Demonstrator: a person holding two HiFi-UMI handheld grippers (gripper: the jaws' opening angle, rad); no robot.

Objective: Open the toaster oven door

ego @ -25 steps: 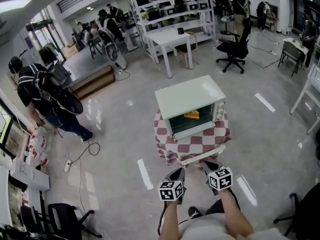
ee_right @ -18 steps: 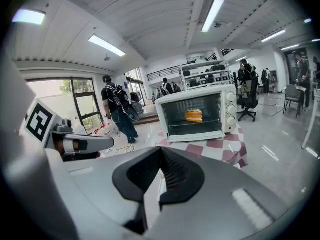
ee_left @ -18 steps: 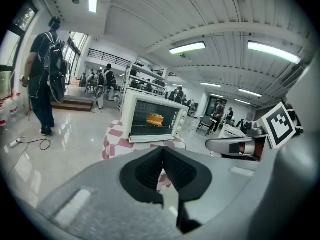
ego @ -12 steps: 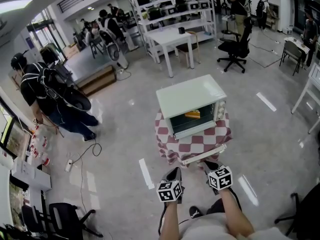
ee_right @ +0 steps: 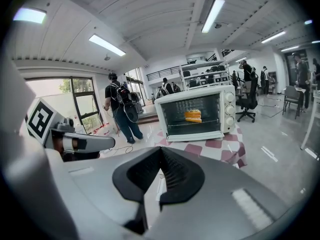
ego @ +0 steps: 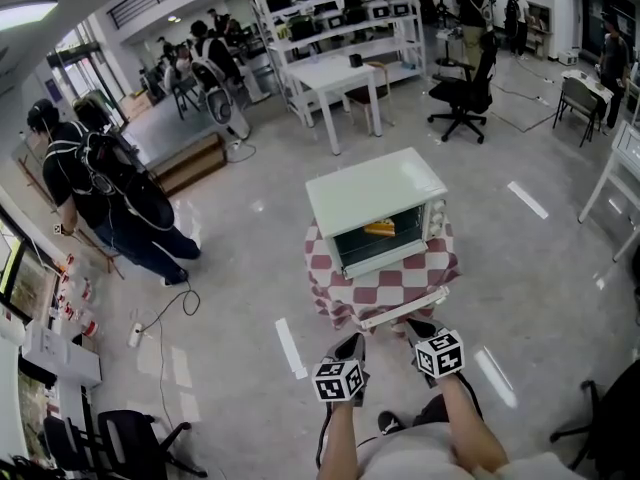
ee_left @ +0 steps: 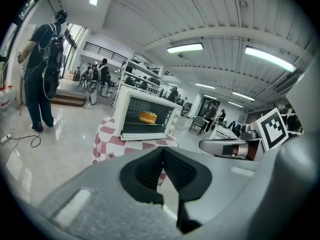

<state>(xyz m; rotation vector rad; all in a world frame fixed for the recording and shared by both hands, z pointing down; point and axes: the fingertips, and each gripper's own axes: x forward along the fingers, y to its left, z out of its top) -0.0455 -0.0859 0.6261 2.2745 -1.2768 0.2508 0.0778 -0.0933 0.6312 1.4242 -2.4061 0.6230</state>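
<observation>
Glossy grey floor [ego: 230, 268] fills a big open workroom with shelving, desks and people far behind. Near the middle stands a small counter [ego: 385, 290] under a red-and-white checked cloth, and the toaster oven [ego: 375, 196] sits on top of it.

The oven's long axis runs across the head view, its right end tilted slightly away. Its glass front faces the person, with the knobs at the right end. The door looks shut; the handle cannot be made out.

The left gripper [ego: 352, 346] and the right gripper [ego: 418, 332] are held low before the body, well apart from the oven, each with its jaws together on nothing.

By my reading the approach has not begun. Next, one gripper has to go to the door's upper edge, spread its jaws, take the handle and pull it out and down.

A bread roll [ee_right: 193, 115] rests on the rack inside.
</observation>
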